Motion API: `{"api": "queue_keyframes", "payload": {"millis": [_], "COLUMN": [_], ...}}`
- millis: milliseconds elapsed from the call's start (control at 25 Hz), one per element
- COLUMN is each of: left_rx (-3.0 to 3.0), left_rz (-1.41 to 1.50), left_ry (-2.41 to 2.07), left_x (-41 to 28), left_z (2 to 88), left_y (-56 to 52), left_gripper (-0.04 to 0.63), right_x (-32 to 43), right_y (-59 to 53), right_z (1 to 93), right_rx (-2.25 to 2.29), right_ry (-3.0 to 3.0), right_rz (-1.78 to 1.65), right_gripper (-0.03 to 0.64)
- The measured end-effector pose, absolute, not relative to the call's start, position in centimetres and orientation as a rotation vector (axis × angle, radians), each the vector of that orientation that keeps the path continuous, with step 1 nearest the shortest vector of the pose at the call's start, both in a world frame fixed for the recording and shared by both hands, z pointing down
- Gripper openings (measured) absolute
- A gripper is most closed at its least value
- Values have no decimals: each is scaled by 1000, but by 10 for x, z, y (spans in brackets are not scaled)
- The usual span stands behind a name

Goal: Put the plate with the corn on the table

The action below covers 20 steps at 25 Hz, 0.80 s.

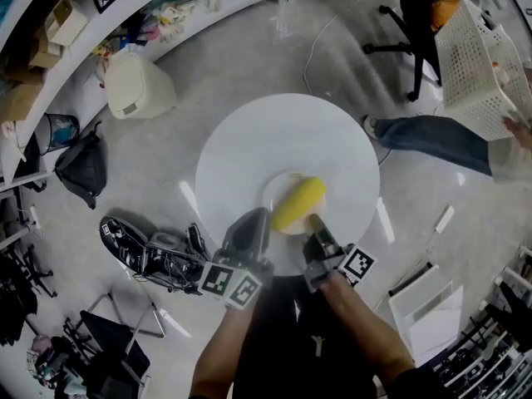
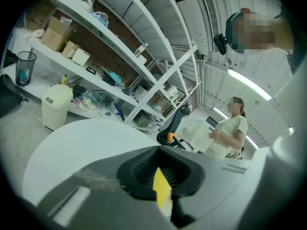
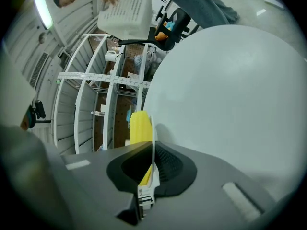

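A yellow corn cob (image 1: 299, 204) lies on a small white plate (image 1: 278, 184) at the near side of the round white table (image 1: 283, 131). My right gripper (image 1: 316, 220) is shut on the plate's near rim. In the right gripper view the rim (image 3: 153, 128) runs edge-on between the pads, with the corn (image 3: 139, 126) just beyond it and my right gripper (image 3: 152, 171) closed around it. My left gripper (image 1: 256, 216) meets the plate's left-front rim. In the left gripper view my left gripper (image 2: 162, 186) looks closed, with a sliver of yellow and white between the pads.
A cream bin (image 1: 137, 86), a black bag (image 1: 81, 169) and shoes (image 1: 125, 243) sit on the floor to the left, under cluttered shelves. A person (image 1: 440, 140) holding a white basket (image 1: 478, 56) stands at the right, near an office chair (image 1: 416, 15).
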<state>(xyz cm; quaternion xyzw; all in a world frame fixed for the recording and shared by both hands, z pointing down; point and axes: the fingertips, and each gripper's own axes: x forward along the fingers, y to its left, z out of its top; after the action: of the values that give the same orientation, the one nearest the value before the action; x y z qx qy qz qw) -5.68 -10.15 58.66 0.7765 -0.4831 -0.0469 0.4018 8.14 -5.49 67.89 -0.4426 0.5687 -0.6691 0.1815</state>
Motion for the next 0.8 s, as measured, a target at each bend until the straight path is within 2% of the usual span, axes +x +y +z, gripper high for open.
{"api": "queue_keyframes", "payload": {"millis": [800], "left_rx": [1968], "left_rz": [-116], "left_ry": [-1227], "left_x": [-63], "left_z": [603], "left_y": [-116], "left_gripper": [2], "right_x": [80], "right_y": [-79], "right_z": [690], "right_rx": [-1157], "right_ry": [1679], "right_rz": [-1802], "right_gripper": [25]}}
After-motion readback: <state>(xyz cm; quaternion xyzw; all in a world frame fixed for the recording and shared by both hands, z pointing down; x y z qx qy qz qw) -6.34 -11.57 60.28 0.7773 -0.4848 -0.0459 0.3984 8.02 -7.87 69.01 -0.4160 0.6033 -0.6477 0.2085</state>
